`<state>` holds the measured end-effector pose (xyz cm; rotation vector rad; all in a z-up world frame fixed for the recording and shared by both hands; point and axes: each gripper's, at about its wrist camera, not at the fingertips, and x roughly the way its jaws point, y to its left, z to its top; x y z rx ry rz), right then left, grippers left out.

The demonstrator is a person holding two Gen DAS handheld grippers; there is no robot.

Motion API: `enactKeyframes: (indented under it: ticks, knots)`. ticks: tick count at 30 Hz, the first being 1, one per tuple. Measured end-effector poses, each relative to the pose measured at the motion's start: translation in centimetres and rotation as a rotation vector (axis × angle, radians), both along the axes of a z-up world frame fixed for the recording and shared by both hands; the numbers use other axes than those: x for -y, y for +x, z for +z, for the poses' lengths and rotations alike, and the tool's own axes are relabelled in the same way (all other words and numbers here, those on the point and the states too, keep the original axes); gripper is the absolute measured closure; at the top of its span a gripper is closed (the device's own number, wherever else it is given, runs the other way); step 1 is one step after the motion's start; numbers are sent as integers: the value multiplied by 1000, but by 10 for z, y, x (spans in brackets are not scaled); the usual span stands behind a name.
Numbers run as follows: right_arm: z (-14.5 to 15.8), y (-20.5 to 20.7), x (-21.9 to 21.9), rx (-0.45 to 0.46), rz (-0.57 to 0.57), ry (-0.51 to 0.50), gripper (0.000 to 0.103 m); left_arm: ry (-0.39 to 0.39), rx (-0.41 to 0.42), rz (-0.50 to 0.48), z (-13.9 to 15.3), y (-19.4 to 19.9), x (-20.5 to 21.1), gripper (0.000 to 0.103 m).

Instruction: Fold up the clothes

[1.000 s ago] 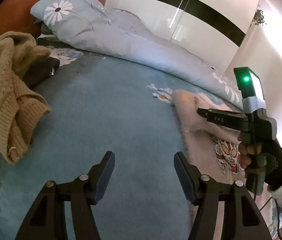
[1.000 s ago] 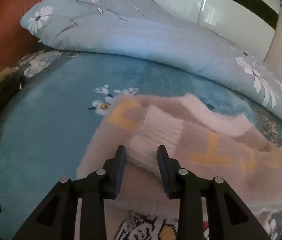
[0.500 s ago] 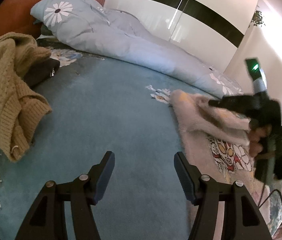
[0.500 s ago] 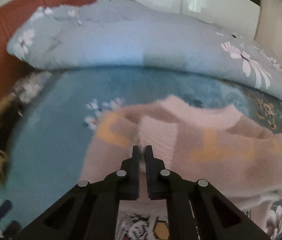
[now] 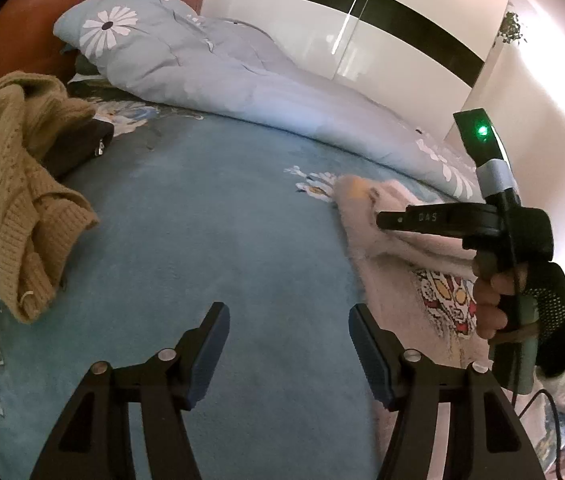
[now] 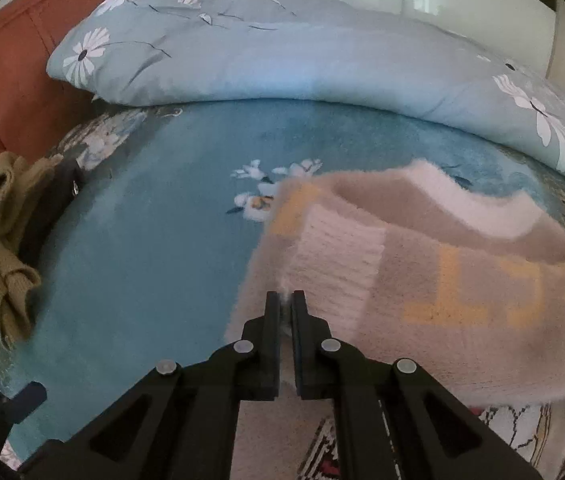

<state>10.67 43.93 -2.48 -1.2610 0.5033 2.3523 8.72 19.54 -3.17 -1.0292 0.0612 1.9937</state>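
Note:
A fuzzy pink sweater [image 6: 462, 280] with orange letters and a cartoon print lies on the blue bed cover; it also shows in the left wrist view [image 5: 402, 248] at the right. My right gripper [image 6: 285, 298] is shut on the sweater's ribbed cuff [image 6: 338, 256] and holds the sleeve lifted over the body. In the left wrist view the right gripper [image 5: 386, 220] points left over the sweater. My left gripper [image 5: 288, 340] is open and empty, above bare blue cover just left of the sweater's edge.
An olive knit sweater [image 5: 10, 184] is heaped at the left over a dark bag [image 5: 78, 148]. A rolled blue floral duvet [image 5: 222, 76] lies along the far side of the bed. A white wardrobe [image 5: 362, 32] stands behind.
My right gripper has closed on the pink cuff and lifted the sleeve, carrying it a little to the left. My left gripper has stayed open and still.

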Motion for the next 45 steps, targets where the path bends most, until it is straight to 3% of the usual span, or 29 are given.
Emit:
enactKeyframes:
  ticks: [4,5,6,8,11,14,21,24,28,36,40,45]
  knots:
    - [5,4,-2,-12,19,-26,90,-9,-4,-6,0,0,-3,37]
    - [8,10,0,-17,37,-44,83,-10,-12,-9,1,1,-2,37]
    - [12,16,2,-23,56,-63,69,-10,-19,-13,1,3,-2,37]
    - [27,36,11,-60,91,-82,65,-13,-31,-24,2,7,-2,36]
    - [58,90,20,-135,107,-63,64,-27,-32,-59,1,21,-8,35]
    - [72,168,7,-177,45,-34,55,-42,-32,-95,0,35,-14,35]
    - [22,320,-42,-128,-251,-173,54,-101,-37,-193,-5,70,-31,30]
    - [5,356,-44,-168,-311,-254,54,-162,-21,-253,-15,85,-40,30]
    - [-13,378,-36,-199,-306,-348,54,-217,46,-293,-31,94,-43,29]
    - [-31,388,-16,-333,-201,-510,52,-135,281,-331,-36,99,-23,18]
    - [-42,396,-9,-411,-126,-636,53,-107,341,-345,-35,107,-18,17]
    - [-43,398,-9,-444,-111,-633,54,-18,464,-344,-36,105,-10,18]
